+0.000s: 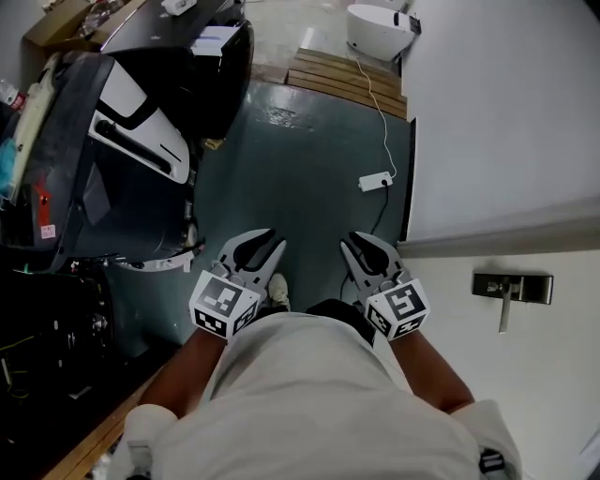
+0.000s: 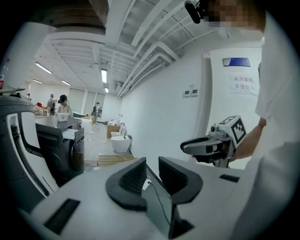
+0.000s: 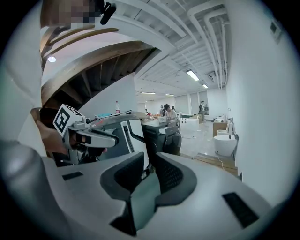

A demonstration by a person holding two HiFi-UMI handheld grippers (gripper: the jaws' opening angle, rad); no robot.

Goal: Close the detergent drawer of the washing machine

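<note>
The black washing machine (image 1: 211, 80) stands at the far end of the green floor, its detergent drawer (image 1: 217, 39) pulled out at the top. The machine (image 2: 63, 145) and its drawer (image 2: 73, 133) also show far off in the left gripper view. Both grippers are held close to the person's chest, well short of the machine. My left gripper (image 1: 264, 241) is open by a narrow gap with nothing in it, and so is my right gripper (image 1: 362, 242). Each gripper view shows its own jaws empty, left gripper (image 2: 152, 165) and right gripper (image 3: 150, 161).
A big dark grey appliance (image 1: 103, 159) with a white panel fills the left. A white toilet (image 1: 380, 28) and a wooden pallet (image 1: 347, 80) lie beyond. A power strip (image 1: 375, 181) with its cord lies on the floor. A white door with a handle (image 1: 511, 287) stands to the right.
</note>
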